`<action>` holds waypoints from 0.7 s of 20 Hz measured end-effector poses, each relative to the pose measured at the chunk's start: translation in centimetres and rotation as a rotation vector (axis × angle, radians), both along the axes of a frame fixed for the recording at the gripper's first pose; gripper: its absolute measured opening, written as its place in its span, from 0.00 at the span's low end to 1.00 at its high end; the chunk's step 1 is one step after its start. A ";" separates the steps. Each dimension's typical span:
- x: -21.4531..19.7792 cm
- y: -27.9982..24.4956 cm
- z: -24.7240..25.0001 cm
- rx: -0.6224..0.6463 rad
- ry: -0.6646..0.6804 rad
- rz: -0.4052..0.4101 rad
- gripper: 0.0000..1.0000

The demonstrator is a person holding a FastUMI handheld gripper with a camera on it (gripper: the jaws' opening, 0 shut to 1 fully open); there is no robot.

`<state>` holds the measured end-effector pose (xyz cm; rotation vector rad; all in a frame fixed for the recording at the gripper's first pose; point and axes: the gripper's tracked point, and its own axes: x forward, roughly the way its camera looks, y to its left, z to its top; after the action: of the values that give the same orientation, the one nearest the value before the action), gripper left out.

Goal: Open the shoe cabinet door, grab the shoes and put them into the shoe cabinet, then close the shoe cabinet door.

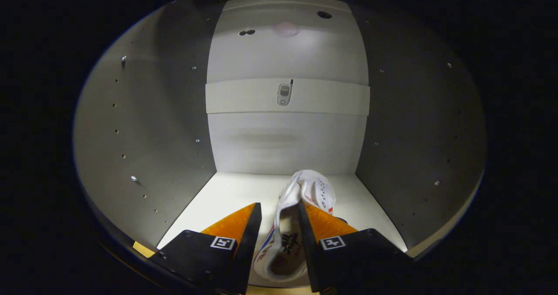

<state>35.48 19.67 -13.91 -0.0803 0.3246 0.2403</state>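
Observation:
My gripper (279, 205) is inside the shoe cabinet (144, 125), low over its pale floor (231, 192). A white shoe (311, 188) with red and blue marks lies between the fingers, heel towards me and toe pointing at the back wall. Its insole shows in the gap between them. The right finger (322, 225) lies against the shoe's side. The left finger (237, 225) meets the shoe's rim lower down, with a small gap at its tip. The toe rests on or just above the floor.
The back wall carries a pale cross rail (244, 96) with a small metal fitting (284, 94) at its middle. Grey side walls with rows of peg holes stand on the left and on the right (414, 125). Bare floor lies left of the shoe.

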 end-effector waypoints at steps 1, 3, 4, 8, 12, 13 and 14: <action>-0.6 -0.3 0.4 0.000 -0.006 -0.006 0.59; -2.1 -0.9 1.4 0.008 -0.015 -0.018 0.62; -2.9 -1.2 2.0 0.013 -0.024 -0.023 0.66; -7.3 -2.0 4.7 0.026 -0.065 -0.035 0.68; -14.0 -2.6 8.4 0.056 -0.123 -0.040 0.78; -16.0 -2.8 9.4 0.068 -0.141 -0.041 0.81; -17.8 -3.1 10.3 0.076 -0.155 -0.045 0.82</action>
<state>17.71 16.57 -3.65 -0.0168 0.1628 0.2004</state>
